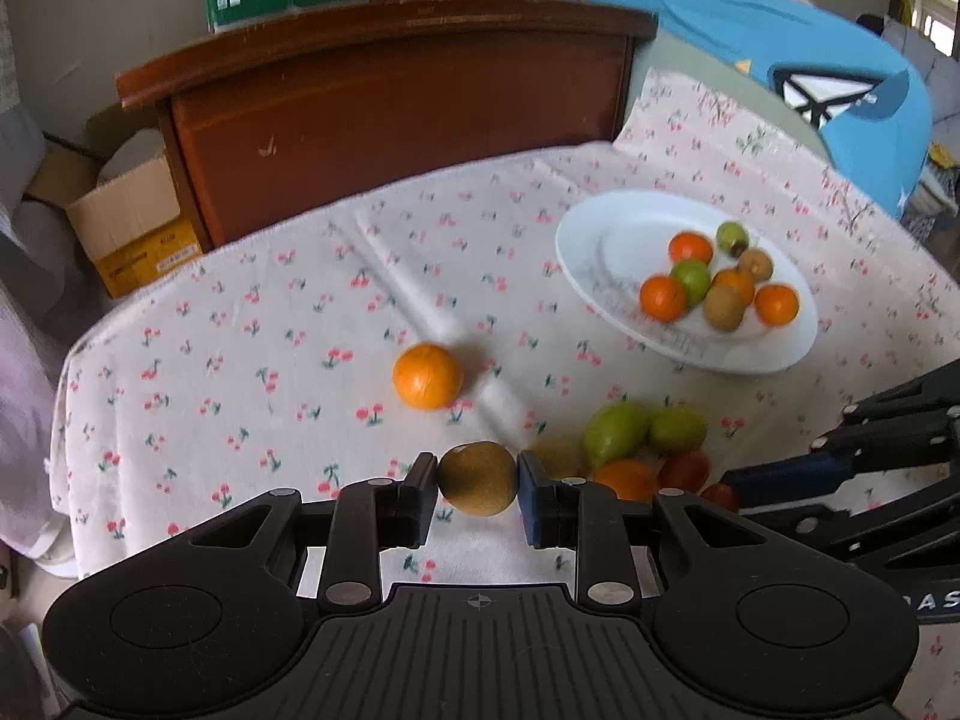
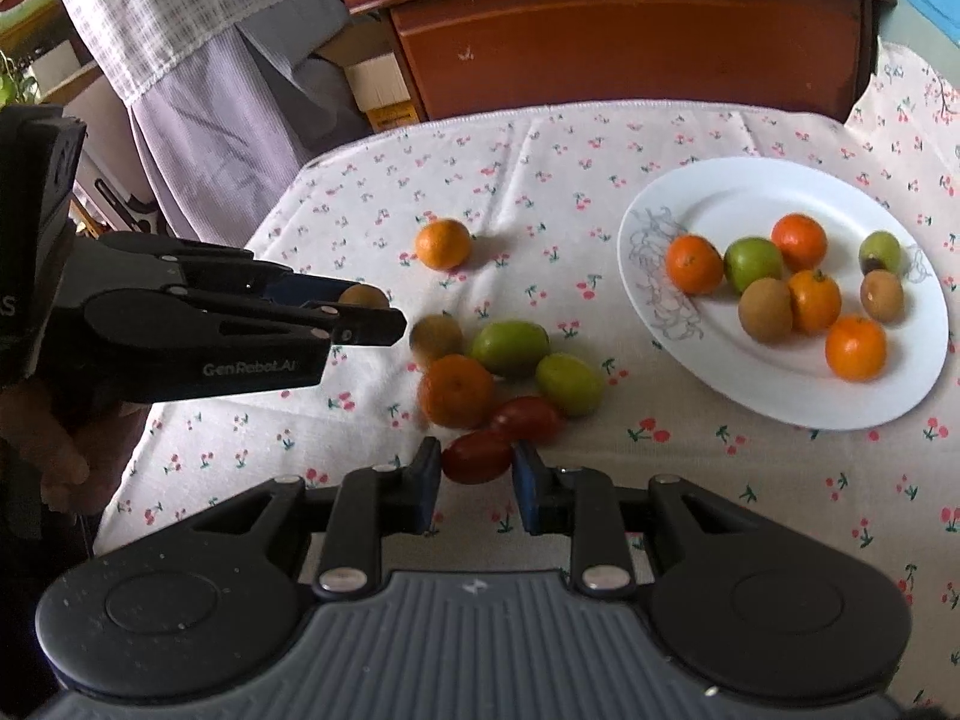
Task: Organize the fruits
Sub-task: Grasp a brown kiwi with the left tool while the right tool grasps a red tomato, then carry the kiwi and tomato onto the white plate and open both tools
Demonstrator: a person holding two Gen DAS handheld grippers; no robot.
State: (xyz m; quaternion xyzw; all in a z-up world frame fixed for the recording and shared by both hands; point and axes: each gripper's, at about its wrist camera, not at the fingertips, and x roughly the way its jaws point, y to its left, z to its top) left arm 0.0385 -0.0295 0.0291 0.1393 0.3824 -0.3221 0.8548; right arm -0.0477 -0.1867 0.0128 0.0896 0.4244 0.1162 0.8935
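Left gripper (image 1: 478,483) fingers pinch a brown kiwi (image 1: 478,478) across its middle; right gripper (image 2: 477,463) fingers pinch a small red tomato (image 2: 478,456). Both are round and smooth, so a tilt or jolt during carry could squirt either out onto the tabletop (image 2: 690,480). Just past the right fingers lie a loose orange (image 2: 456,390), two green fruits (image 2: 510,347) and another tomato (image 2: 528,417), easily knocked; the white plate (image 2: 720,372), ahead to the right, is already crowded, so a dropped fruit may roll off.
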